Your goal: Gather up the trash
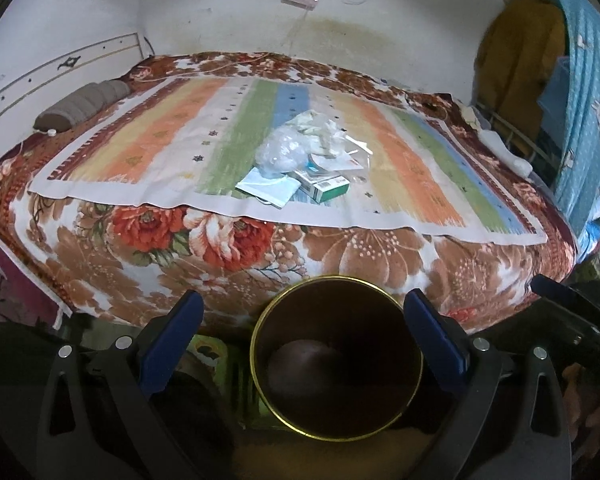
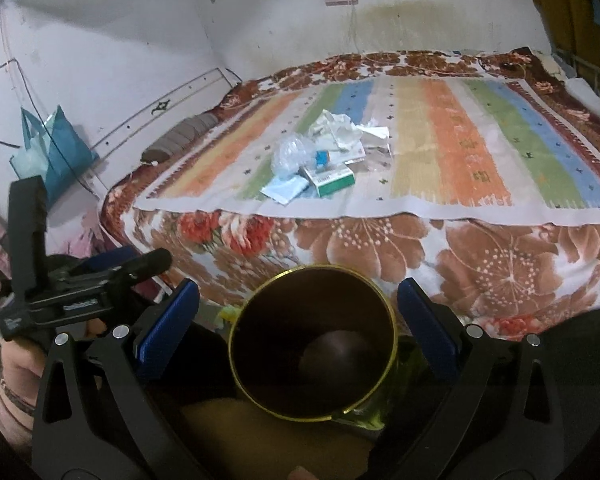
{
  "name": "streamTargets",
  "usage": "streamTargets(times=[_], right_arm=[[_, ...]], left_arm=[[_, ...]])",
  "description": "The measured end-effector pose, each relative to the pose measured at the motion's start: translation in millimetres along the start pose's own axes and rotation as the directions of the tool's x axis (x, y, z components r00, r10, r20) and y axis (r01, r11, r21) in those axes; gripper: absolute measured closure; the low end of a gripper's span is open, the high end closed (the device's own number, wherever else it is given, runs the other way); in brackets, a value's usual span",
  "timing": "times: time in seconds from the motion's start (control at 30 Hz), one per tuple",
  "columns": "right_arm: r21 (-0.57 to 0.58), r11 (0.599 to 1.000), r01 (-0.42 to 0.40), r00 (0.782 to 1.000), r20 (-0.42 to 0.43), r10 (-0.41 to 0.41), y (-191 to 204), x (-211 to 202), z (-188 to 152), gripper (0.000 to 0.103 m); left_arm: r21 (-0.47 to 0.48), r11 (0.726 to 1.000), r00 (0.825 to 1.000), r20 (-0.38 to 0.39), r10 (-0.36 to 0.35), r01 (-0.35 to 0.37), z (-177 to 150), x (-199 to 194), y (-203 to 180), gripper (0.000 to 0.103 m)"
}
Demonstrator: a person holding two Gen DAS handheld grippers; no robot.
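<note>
A heap of trash [image 1: 306,158] [image 2: 320,160] lies on the striped cloth in the middle of the bed: a crumpled clear plastic bag [image 1: 282,150], a green-and-white carton [image 1: 327,189] [image 2: 332,181], a pale blue packet [image 1: 269,187] [image 2: 286,190] and white wrappers. A dark bin with a gold rim [image 1: 336,360] [image 2: 314,344] stands on the floor at the bed's near side, below both grippers. My left gripper [image 1: 304,320] is open with nothing between its blue pads. My right gripper [image 2: 298,316] is open too, and holds nothing. Both hang well short of the trash.
The bed [image 1: 260,248] carries a floral blanket and a striped cloth [image 1: 400,160]. A grey pillow [image 1: 80,106] lies at its far left. Clothes hang at the right [image 1: 572,100]. A teal bag [image 2: 56,152] leans on the left wall. The left gripper's handle and a hand [image 2: 16,356] show in the right wrist view.
</note>
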State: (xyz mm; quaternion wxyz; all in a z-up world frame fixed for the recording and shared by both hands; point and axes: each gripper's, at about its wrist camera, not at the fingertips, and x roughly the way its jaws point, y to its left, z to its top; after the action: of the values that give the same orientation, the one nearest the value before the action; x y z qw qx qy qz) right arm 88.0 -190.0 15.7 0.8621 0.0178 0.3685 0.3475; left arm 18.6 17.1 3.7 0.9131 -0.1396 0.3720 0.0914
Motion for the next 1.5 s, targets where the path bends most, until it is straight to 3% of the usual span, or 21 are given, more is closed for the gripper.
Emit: streamTargets(times=[0.17,0.4,0.63,0.87,1.0,1.1,1.5], right_arm=[[-0.033,0.999,0.004,1.0,-0.004,-0.004,3,10,14,0.009],[-0.06,0.998,-0.036,0.999,0.001,0.036,0,19,40,0.009],[-0.101,0.995,-0.009,1.0,-0.022,0.007,-3,34,70,0.009],[-0.111,0.994,0.024,0.998,-0.047,-0.03,-16,57,100,0.009],[-0.129,0.992,0.007,0.997,-0.076,-0.017,-21,74,115,0.009],[-0.181,0.983,0.016,0.996,-0.083,-0.031,-16,84,122,0.009],[-0.218,0.975,0.035,0.995,-0.084,-0.054,-18,131,155,0.012]], left_arm=[[0.03,1.0,1.0,-0.006,0.002,-0.002,10,7,-4,0.006],[0.056,0.995,0.997,-0.008,0.08,-0.08,37,20,0,0.006],[0.15,0.981,0.992,-0.011,0.122,-0.119,64,35,-8,0.006],[0.149,0.985,0.994,-0.058,0.097,-0.087,95,55,-4,0.006],[0.068,0.998,0.988,-0.154,0.014,-0.003,111,77,10,0.006],[0.028,1.0,0.977,-0.213,0.001,0.005,122,96,20,0.006],[0.011,1.0,0.969,-0.246,-0.02,0.024,161,135,34,0.006]])
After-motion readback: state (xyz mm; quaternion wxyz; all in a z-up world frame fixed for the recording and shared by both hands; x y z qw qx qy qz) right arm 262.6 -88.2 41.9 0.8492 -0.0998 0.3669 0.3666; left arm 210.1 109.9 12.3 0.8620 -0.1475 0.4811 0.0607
